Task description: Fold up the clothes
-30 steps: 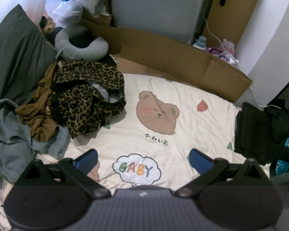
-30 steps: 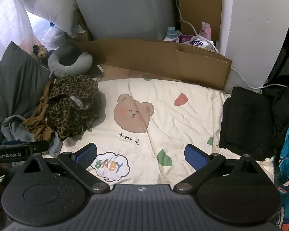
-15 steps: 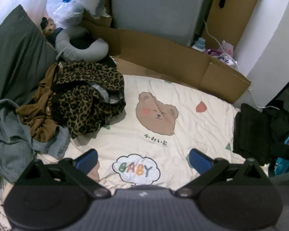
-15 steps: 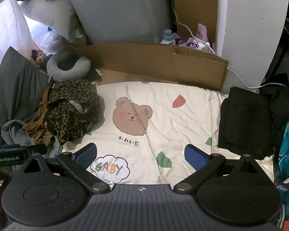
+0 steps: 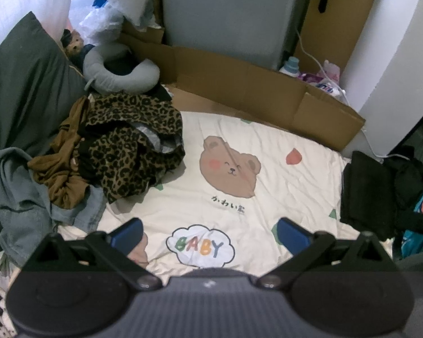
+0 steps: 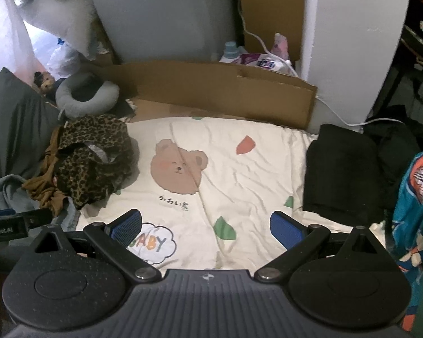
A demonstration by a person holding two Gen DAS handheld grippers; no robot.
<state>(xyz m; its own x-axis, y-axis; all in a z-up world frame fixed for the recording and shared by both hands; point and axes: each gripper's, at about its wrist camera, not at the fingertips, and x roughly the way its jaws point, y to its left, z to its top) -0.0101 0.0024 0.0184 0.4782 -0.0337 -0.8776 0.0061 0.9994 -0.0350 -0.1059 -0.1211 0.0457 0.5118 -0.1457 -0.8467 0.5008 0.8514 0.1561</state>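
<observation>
A heap of unfolded clothes lies at the left of the bed: a leopard-print garment (image 5: 132, 146) (image 6: 93, 152) on top, a brown garment (image 5: 59, 177) (image 6: 46, 191) under it and a blue-grey denim piece (image 5: 17, 197) lower left. A folded black garment (image 5: 363, 191) (image 6: 338, 169) rests at the right edge. My left gripper (image 5: 210, 232) hovers open above the cream bear-print blanket (image 5: 268, 152), holding nothing. My right gripper (image 6: 206, 226) is likewise open and empty above the blanket (image 6: 239, 174).
A cardboard wall (image 5: 253, 84) (image 6: 211, 87) borders the far side of the bed. A dark grey pillow (image 5: 22, 93) and grey neck pillow (image 5: 118, 76) sit at the left. Bottles (image 6: 231, 52), a white cable and a white wall (image 6: 352, 42) stand behind. Colourful fabric (image 6: 414, 211) hangs at right.
Both grippers have drawn back and risen slightly, so the bed looks smaller in the right wrist view. Both stayed open. The clothes have not moved.
</observation>
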